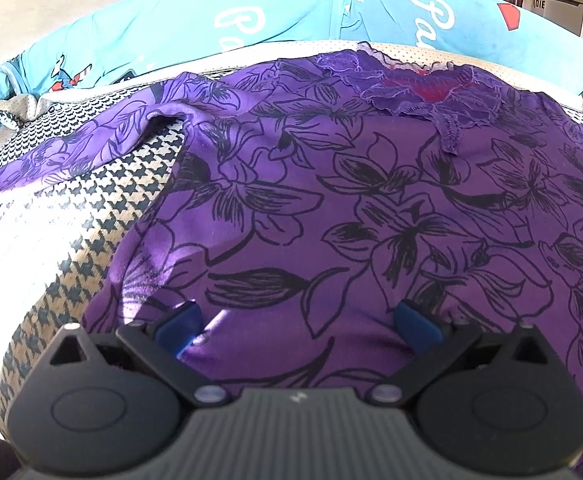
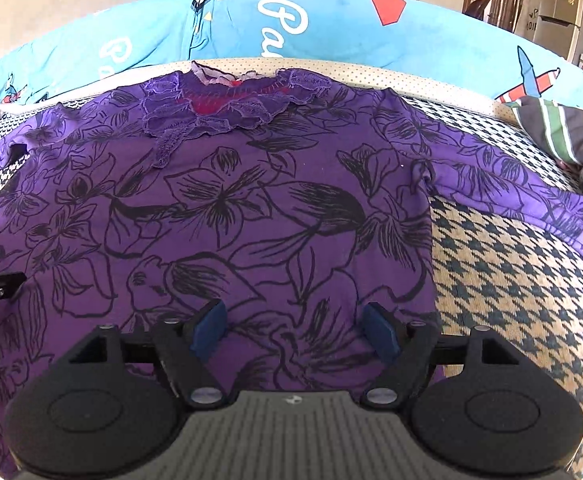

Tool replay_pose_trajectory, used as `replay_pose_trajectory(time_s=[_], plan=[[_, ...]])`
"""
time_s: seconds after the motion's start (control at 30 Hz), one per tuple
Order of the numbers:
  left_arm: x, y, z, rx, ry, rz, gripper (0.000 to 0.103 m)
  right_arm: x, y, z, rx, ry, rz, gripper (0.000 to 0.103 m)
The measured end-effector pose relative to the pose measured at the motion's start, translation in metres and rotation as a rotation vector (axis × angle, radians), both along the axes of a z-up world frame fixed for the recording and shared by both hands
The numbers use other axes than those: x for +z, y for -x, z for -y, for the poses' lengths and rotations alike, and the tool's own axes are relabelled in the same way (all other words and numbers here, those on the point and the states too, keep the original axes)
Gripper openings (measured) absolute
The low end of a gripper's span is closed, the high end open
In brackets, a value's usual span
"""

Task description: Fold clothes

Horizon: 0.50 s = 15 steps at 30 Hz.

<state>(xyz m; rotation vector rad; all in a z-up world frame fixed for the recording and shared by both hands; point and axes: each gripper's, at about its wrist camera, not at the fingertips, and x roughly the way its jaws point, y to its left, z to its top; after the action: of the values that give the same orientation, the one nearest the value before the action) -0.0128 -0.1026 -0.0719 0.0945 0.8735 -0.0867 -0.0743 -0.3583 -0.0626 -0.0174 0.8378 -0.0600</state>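
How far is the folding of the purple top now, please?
Done: the purple floral top lies spread flat on the houndstooth cover, both sleeves out. In hand: nothing; the left gripper and right gripper are open above its lower part. Left: every fold.

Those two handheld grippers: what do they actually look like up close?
They look alike. The left gripper and right gripper each have a grey ribbed body with a small pale mark, two round black discs at the sides, black angled link arms on silvery pivot pins, and two blue finger pads. No cables, hands or sleeves show.
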Motion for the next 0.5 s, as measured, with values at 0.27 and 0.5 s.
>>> replay_pose_trajectory(time_s=[0.27,0.5], plan=[[0.001,0.007,-0.002,0.003,0.001,0.004,0.103,0.001,0.052,-0.004,-0.023,-0.003,-0.002,0.081],[0.003,0.012,-0.004,0.010,0.010,-0.003,0.103,-0.003,0.085,-0.012,-0.058,-0.020,-0.051,0.088]])
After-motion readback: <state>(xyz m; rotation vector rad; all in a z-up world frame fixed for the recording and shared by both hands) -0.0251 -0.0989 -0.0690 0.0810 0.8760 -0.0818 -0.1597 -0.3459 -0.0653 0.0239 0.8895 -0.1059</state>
